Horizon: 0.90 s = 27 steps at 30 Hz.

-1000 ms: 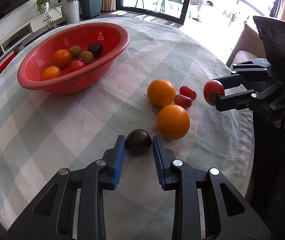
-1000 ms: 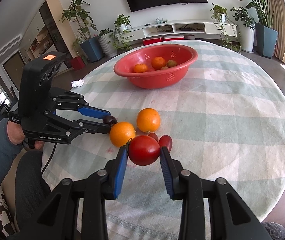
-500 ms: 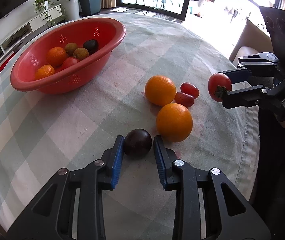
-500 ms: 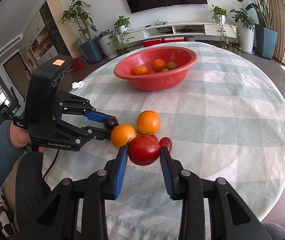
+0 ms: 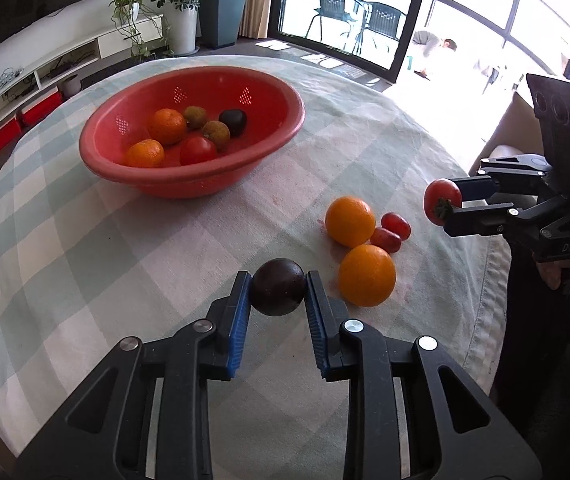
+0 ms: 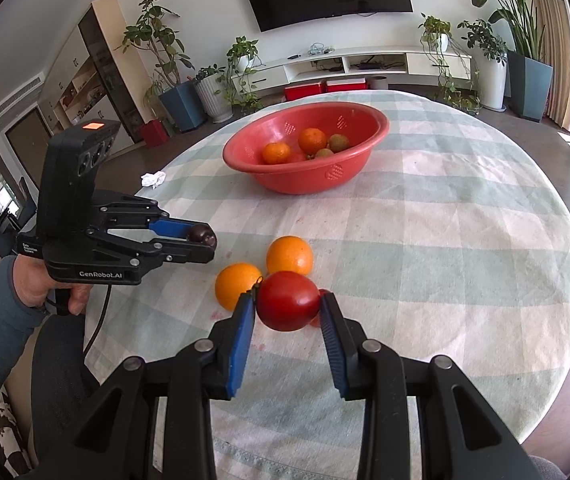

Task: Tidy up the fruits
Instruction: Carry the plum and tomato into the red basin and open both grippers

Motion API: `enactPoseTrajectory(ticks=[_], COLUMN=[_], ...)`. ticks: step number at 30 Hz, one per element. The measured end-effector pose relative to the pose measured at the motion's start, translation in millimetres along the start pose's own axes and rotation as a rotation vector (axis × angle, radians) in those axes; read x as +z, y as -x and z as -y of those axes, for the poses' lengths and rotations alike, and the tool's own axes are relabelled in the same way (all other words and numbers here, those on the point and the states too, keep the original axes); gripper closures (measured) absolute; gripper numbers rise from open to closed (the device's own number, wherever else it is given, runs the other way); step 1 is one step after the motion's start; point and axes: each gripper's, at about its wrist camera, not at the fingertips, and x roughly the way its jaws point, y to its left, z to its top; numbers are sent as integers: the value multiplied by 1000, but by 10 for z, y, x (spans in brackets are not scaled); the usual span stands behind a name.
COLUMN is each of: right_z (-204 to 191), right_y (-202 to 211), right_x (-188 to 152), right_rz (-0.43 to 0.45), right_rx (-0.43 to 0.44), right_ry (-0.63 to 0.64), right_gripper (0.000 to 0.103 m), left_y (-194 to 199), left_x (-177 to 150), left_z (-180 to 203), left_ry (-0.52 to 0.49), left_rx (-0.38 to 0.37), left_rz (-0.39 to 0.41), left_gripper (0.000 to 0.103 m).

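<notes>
Left wrist view showed the left gripper (image 5: 278, 292) clamped on a dark plum (image 5: 278, 287) just above the checked tablecloth (image 5: 85, 260), with two oranges (image 5: 367, 275) and two small red fruits (image 5: 387, 239) close on its right. Right of those, the right gripper (image 5: 451, 202) gripped a red tomato (image 5: 441, 201) in the air. Farther left, the red basket (image 5: 189, 178) sat on the table holding several fruits.

Bright window glare, fisheye-warped edges
</notes>
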Motion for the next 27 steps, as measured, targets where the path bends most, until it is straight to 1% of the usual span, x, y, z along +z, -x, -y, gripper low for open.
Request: enactPoseTrajectory(ticks=[5, 8, 10, 14, 17, 18, 21, 27], right_z=[148, 260, 310, 362, 389, 396, 404, 392], right_y=[103, 123, 91, -108, -361, -468, -800, -1290], right_x=[347, 677, 921, 1374, 1625, 1678, 1764, 1777], right_rz=[52, 79, 93, 90, 61, 45, -24, -103], right_rx=[-20, -24, -28, -20, -6, -13, -22, -59], right_ry=[7, 10, 14, 22, 20, 20, 25, 59], right_gripper=[66, 66, 66, 66, 66, 66, 66, 66], left_y=[261, 323, 307, 128, -50, -120, -322, -611], left_x=[282, 491, 639, 889, 1023, 1049, 1093, 1036], left_z=[-208, -340, -402, -492, -517, -517, -504, -525], left_ry=[93, 152, 178, 206, 194, 189, 158, 134], left_rx=[36, 76, 100, 148, 195, 197, 213, 208], left_rz=[96, 138, 147, 119, 89, 73, 27, -32], left_gripper=[78, 78, 78, 78, 78, 78, 78, 78])
